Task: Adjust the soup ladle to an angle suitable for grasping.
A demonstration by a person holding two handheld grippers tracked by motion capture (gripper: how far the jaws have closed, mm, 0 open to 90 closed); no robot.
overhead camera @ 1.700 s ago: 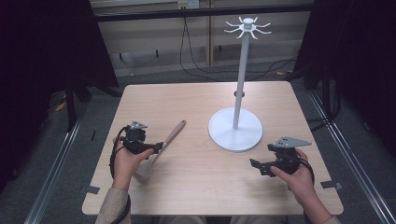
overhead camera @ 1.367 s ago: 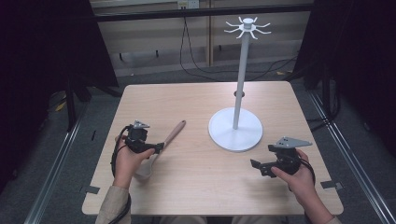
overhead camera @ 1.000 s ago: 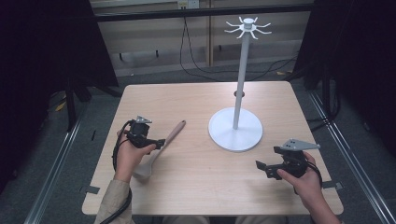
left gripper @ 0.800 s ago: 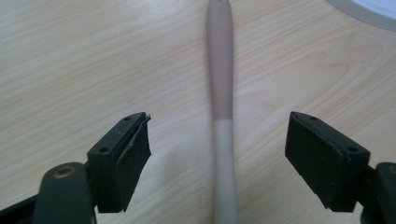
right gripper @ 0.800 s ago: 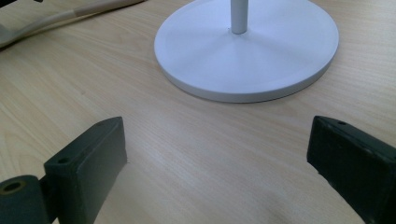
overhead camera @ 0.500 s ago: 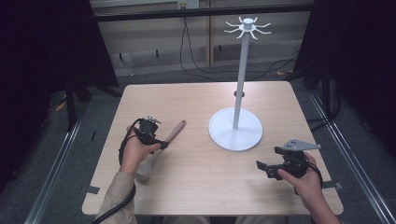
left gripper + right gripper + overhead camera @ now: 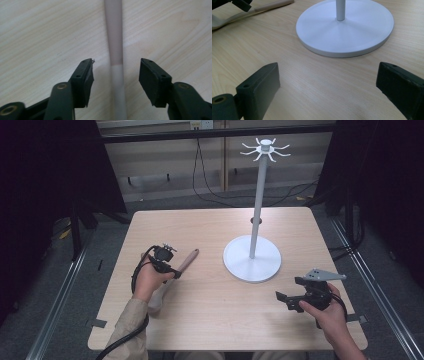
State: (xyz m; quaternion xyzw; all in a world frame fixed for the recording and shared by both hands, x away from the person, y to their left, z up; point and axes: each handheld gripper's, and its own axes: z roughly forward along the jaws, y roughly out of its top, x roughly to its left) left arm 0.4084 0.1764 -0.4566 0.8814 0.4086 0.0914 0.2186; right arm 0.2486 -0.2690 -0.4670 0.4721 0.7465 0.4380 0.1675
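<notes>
Left gripper (image 7: 115, 75) jaws, just closing, straddle the spatula (image 7: 115, 50) handle untouched; right gripper (image 7: 295, 301), jaws apart, waits at 5 o'clock.

Bench (image 7: 210, 320): square top, light wood grain, rounded corners, dark tape tabs at the near left and right edges. Lying flat on its left half: a long-handled utensil (image 7: 187, 260), pale grey toward the near end, tan wood at the far end, angled toward the far right. Standing right of centre: white stand (image 7: 251, 264) with round base and upright pole.
</notes>
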